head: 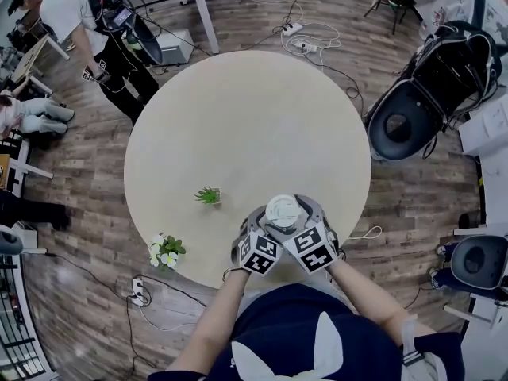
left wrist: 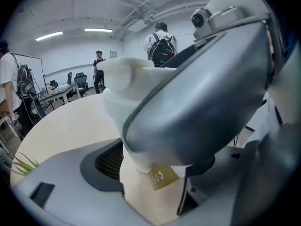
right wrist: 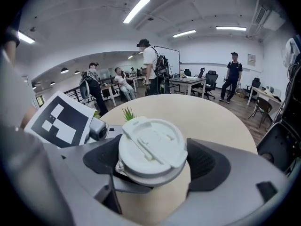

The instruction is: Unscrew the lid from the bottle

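Note:
A cream bottle with a white lid stands at the near edge of the round table. My left gripper is shut on the bottle's body, just above a brown label; the lid rises above its jaws. My right gripper is shut on the lid, one dark pad on each side. The body shows beneath the lid. The right gripper's grey jaw crosses the left gripper view and hides part of the bottle. The left gripper's marker cube sits beside the lid.
A small green potted plant stands left of the bottle. White flowers sit at the table's near-left edge. A person stands beyond the table at far left. Dark chairs and floor cables lie around it.

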The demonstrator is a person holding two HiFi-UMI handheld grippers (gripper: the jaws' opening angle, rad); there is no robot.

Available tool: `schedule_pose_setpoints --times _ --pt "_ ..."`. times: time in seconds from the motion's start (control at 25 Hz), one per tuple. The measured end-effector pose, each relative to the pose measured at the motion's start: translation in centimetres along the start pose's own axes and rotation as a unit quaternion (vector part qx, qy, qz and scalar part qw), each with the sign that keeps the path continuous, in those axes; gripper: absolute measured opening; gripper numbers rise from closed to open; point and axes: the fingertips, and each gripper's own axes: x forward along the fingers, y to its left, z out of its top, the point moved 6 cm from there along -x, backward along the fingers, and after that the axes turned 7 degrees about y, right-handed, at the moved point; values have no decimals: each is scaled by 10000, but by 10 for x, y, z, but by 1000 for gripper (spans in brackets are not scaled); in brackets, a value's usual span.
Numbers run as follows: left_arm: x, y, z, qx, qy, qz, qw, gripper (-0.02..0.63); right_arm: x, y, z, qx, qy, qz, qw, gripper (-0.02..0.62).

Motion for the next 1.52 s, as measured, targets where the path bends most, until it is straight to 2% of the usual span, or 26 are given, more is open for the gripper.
schedule_pose_setpoints --times 0.36,0.64,0.8,1.08,1.28,1.52 --pt "0 0 1 -8 -20 -18 10000 344 1 -5 2 -542 253 585 9965 442" --pt "0 -1 -2 -83 -53 -15 10000 344 -1 -10 1 -1248 559 1320 9818 430" --pt "-2 -3 1 -109 -44 -10 9999 344 -4 -10 1 -1204 482 1284 9832 430" --pt "-3 0 3 -57 -48 -46 10000 344 4 -7 2 -793 143 882 9928 457" --pt "-1 1 2 -72 -55 -50 9999 344 6 -6 2 -880 104 860 9923 457" --pt "0 1 -1 -59 -49 -60 10000 344 8 -6 0 -1173 69 1067 9873 456"
